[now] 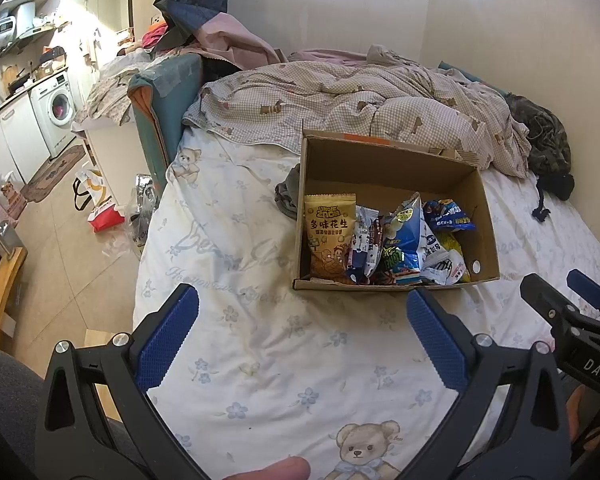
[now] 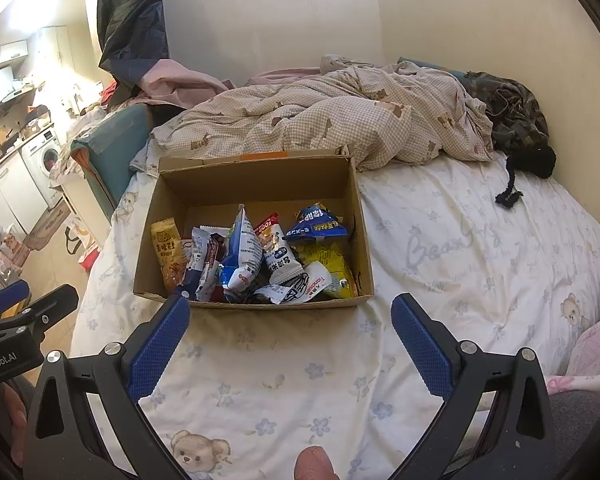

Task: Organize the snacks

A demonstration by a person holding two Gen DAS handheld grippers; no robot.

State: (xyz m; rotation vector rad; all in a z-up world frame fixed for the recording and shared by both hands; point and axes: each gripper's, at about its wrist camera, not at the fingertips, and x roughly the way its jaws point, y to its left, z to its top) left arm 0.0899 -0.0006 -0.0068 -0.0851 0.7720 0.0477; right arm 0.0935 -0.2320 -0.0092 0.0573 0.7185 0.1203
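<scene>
Cardboard box (image 2: 352, 216) of snack packets (image 2: 260, 256) on bed (image 2: 460, 248). Left gripper (image 1: 302, 320) and right gripper (image 2: 290, 320) near it, jaws wide, empty.

An open cardboard box (image 2: 256, 184) is sitting on a floral bed sheet (image 2: 460, 248), holding a heap of snack packets (image 2: 256, 260); a yellow peanut packet (image 2: 167, 254) is leaning against its left wall. The right gripper (image 2: 290, 312) is hovering just before the box's near wall, blue fingers (image 2: 158, 348) spread wide with nothing between them. The left gripper (image 2: 24, 304) is showing at the left edge. A checked duvet (image 2: 320, 120) is lying crumpled behind the box.
</scene>
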